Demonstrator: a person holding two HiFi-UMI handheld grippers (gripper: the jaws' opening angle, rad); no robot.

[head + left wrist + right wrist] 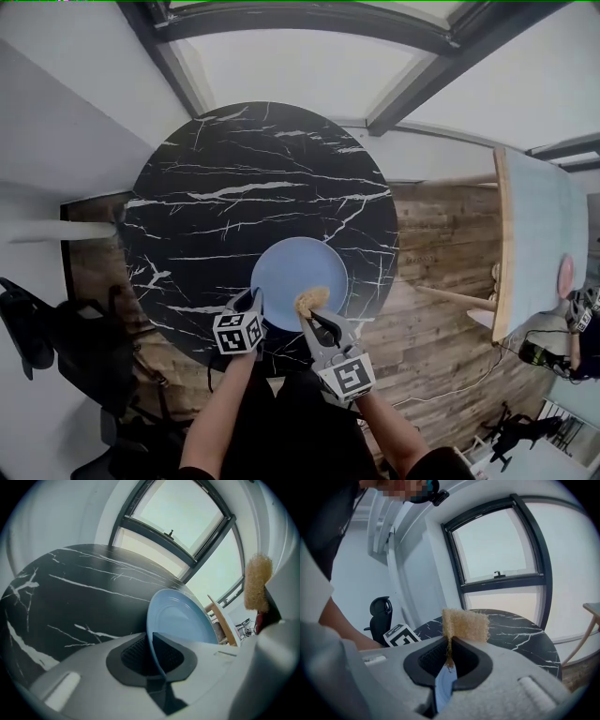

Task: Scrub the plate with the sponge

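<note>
**A:** Where's the plate?

**B:** The black marble table [234,169] fills the middle of the head view. The blue plate [291,262] lies at its six o'clock, near the edge.

**A:** And the tools?

**B:** The left gripper [253,298] has narrow jaws pinching the plate's rim at seven o'clock. The right gripper [307,319] is clamped on the tan sponge [312,300], which sits over the plate's five o'clock rim.

Plate [298,270]: on round table [234,169], by its near edge; near-left rim between left gripper [251,298] jaws. Sponge [312,299]: between right gripper [310,317] jaws, over plate's near-right part, just right of left gripper. Second table [534,244]: well right of right gripper.
</note>
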